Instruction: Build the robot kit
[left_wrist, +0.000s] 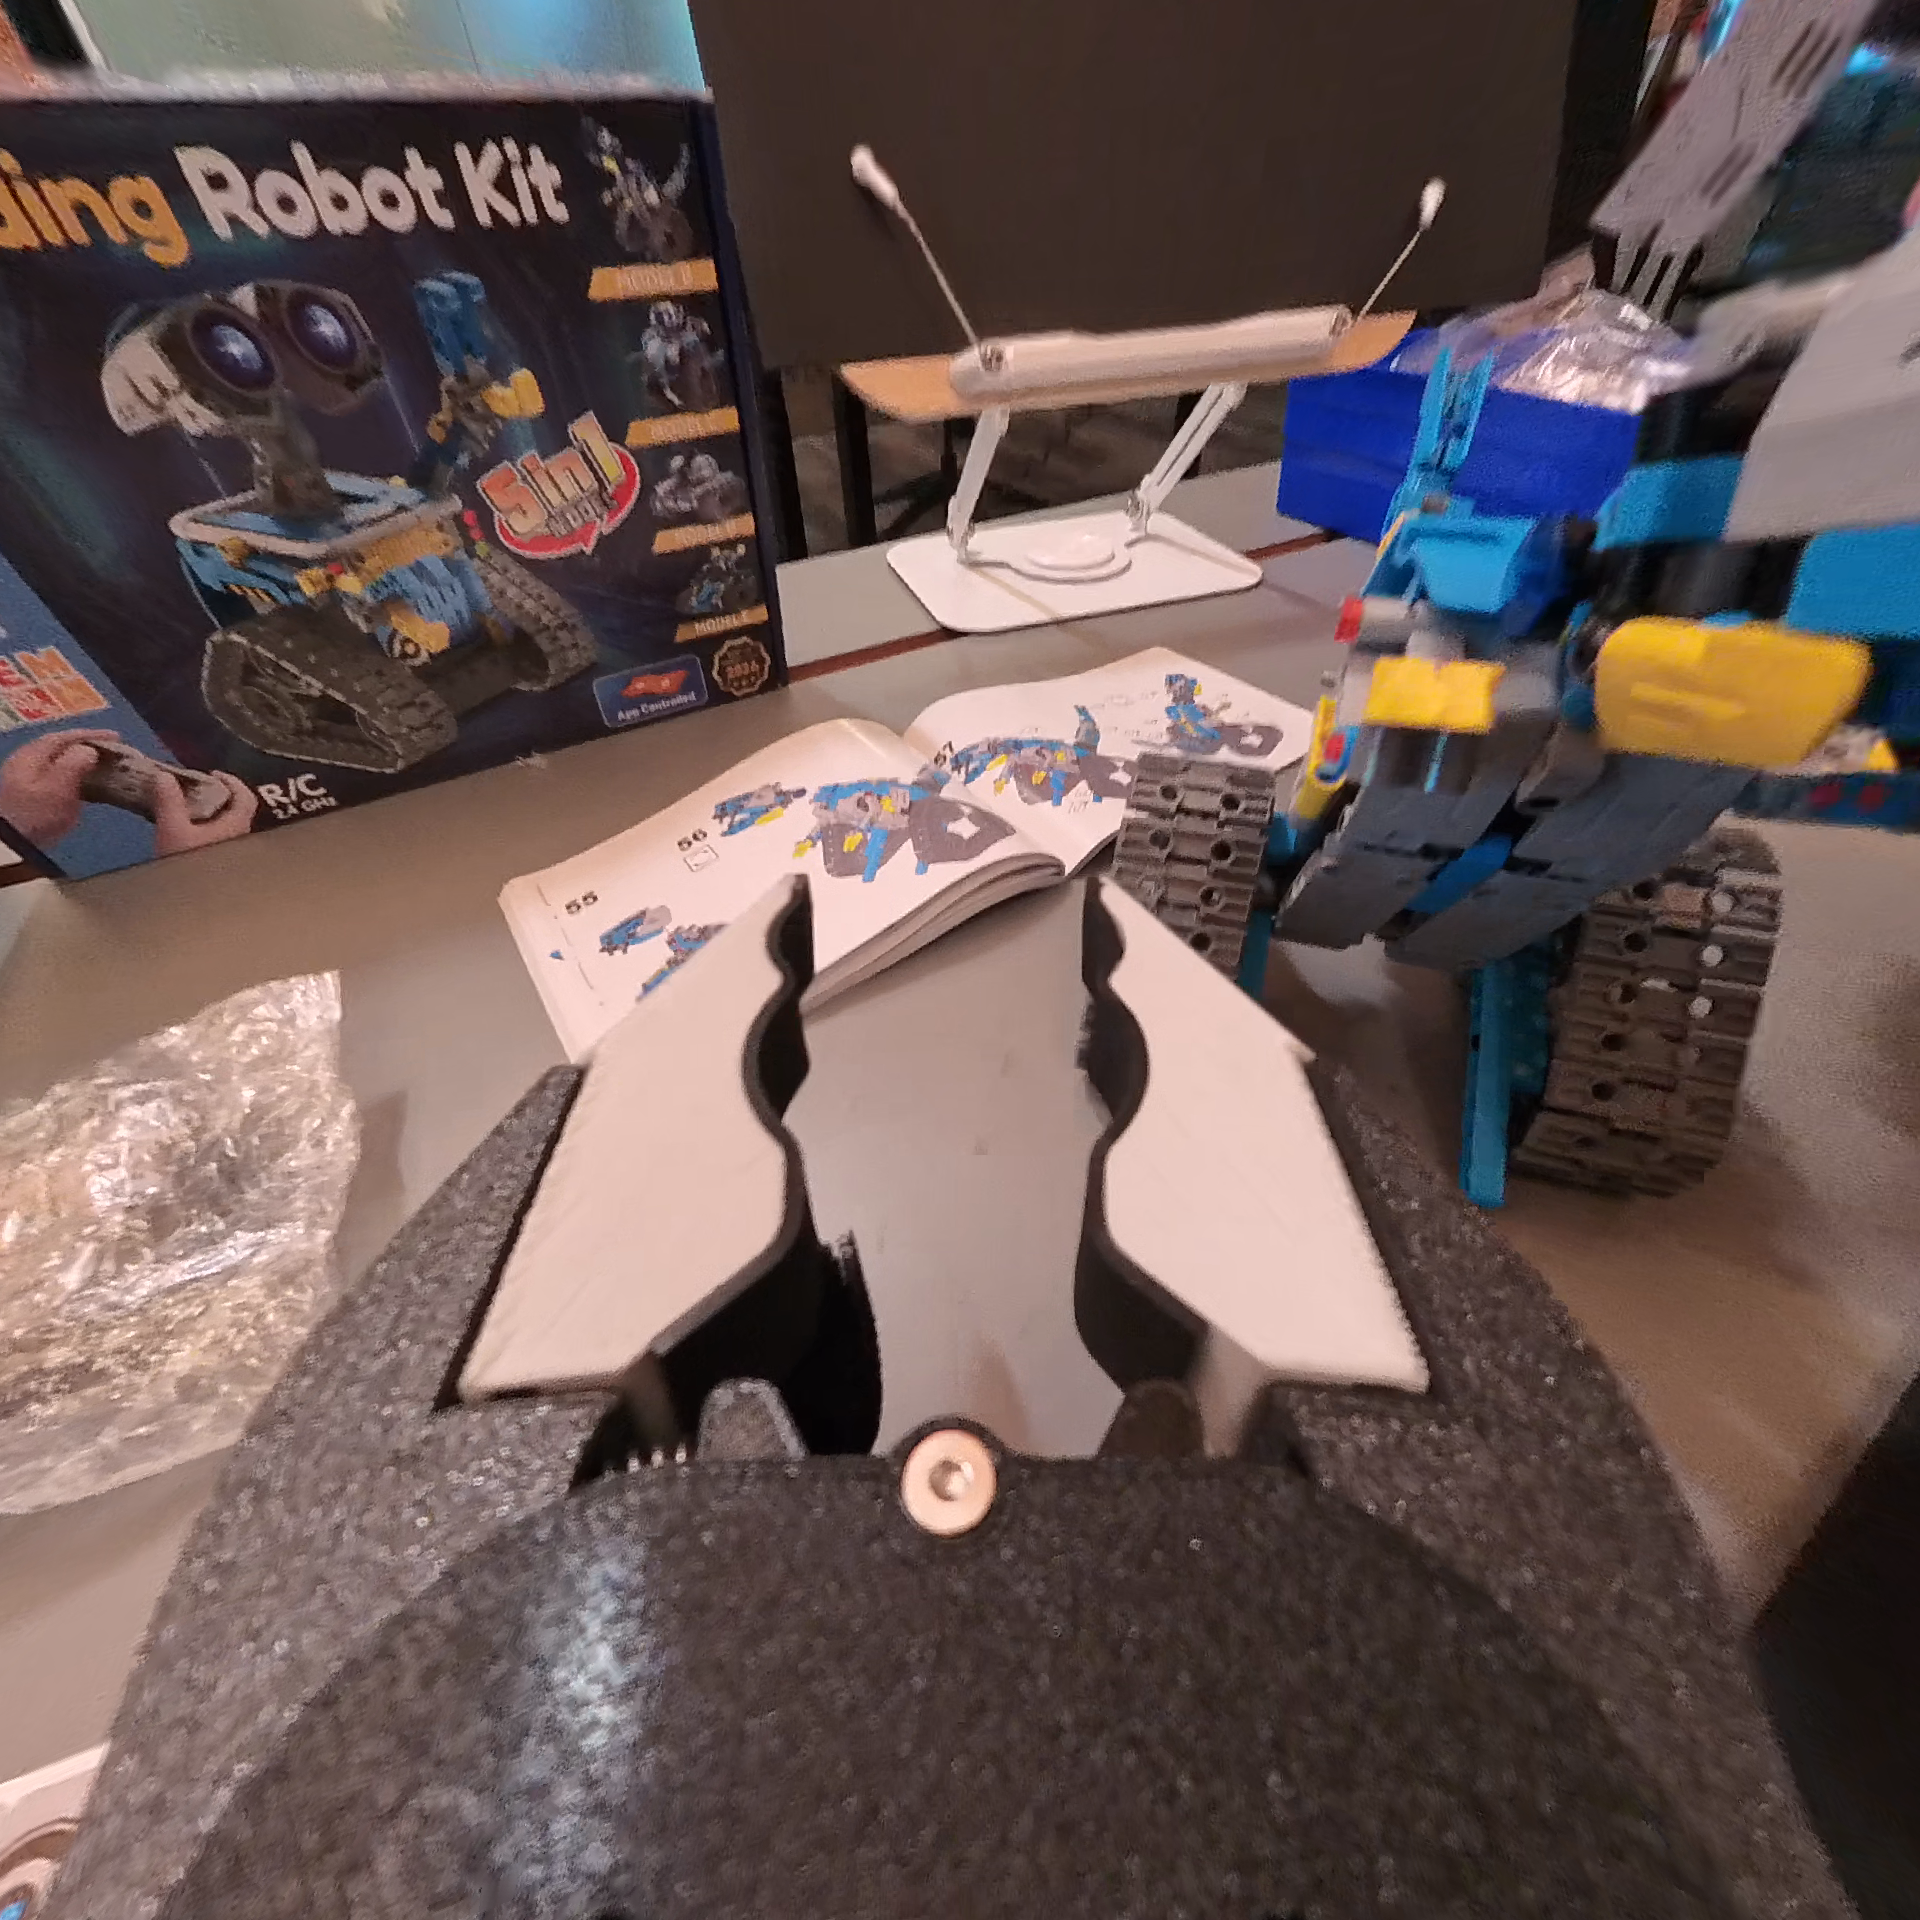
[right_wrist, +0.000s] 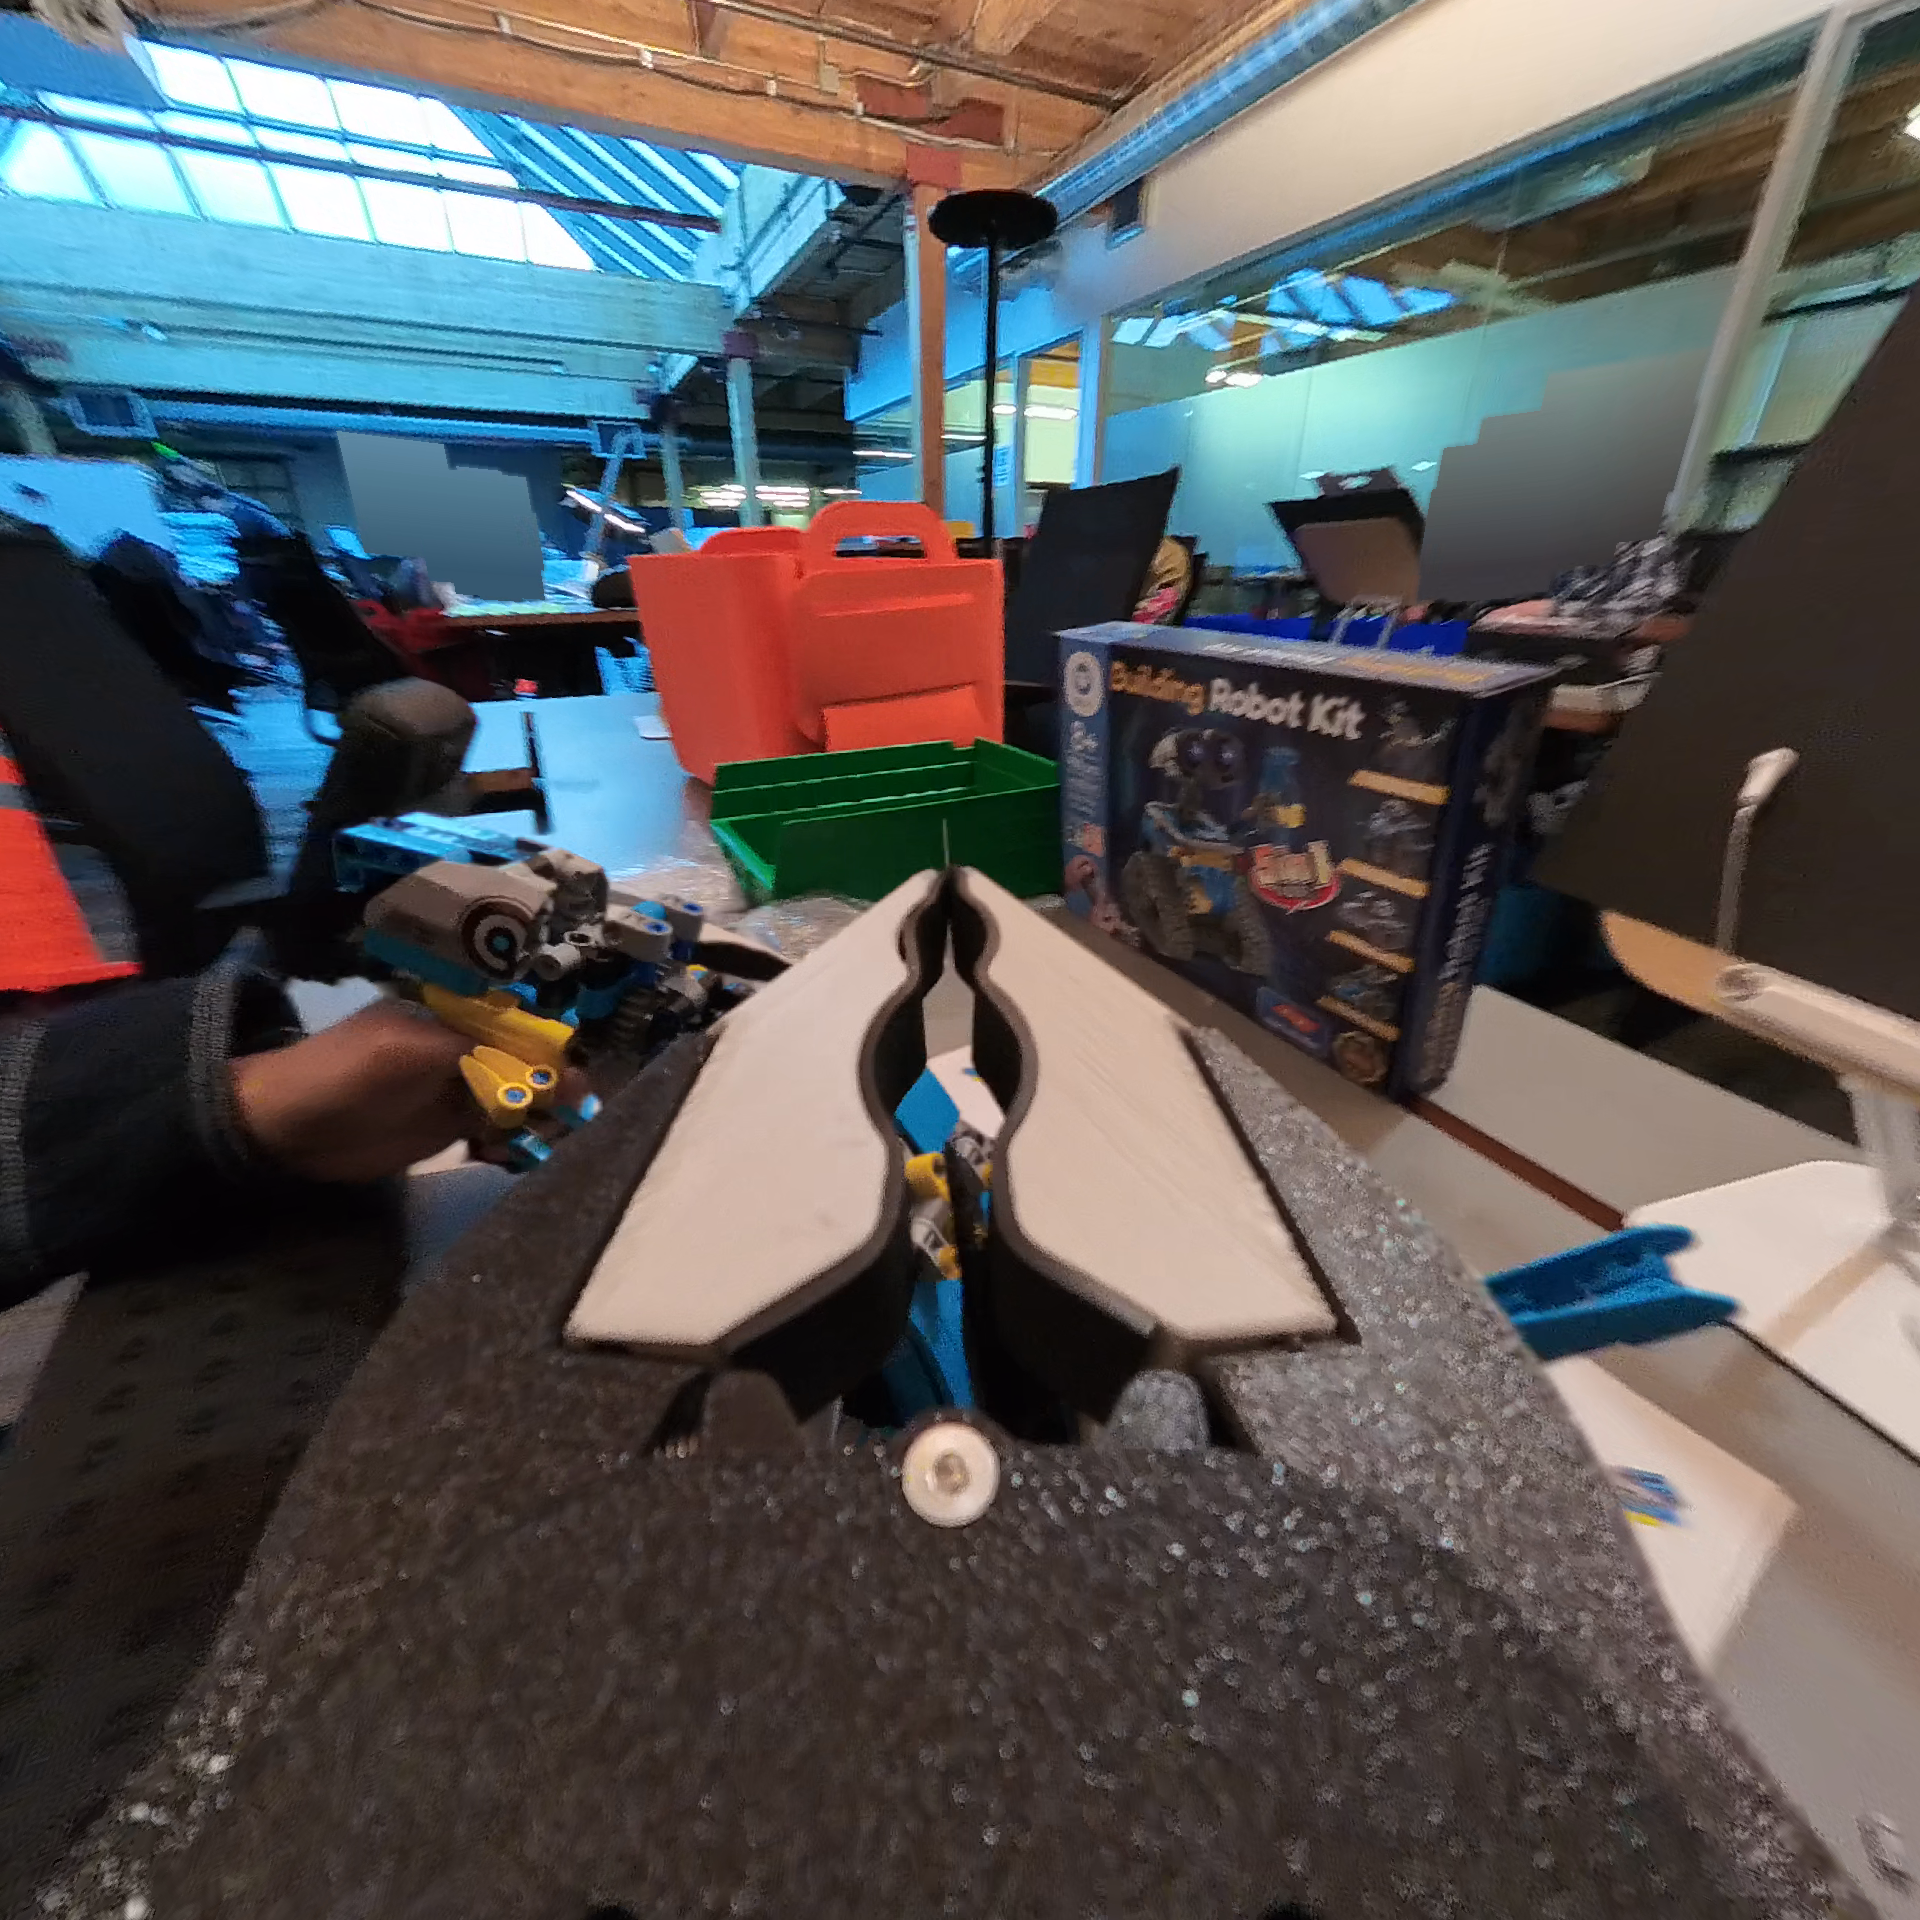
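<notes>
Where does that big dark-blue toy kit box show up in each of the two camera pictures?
Left wrist view: the kit box stands upper left, behind the open booklet.
Right wrist view: the kit box stands right of centre, beyond the gripper tips.
Shared landmark: the white stand beside the box.

The left gripper (left_wrist: 945, 914) is held low with its two fingers spread apart and nothing between them. The right gripper (right_wrist: 951, 883) is held level, its fingertips pressed together. A dark-sleeved hand (right_wrist: 343, 1081) is seen at its left.
</notes>
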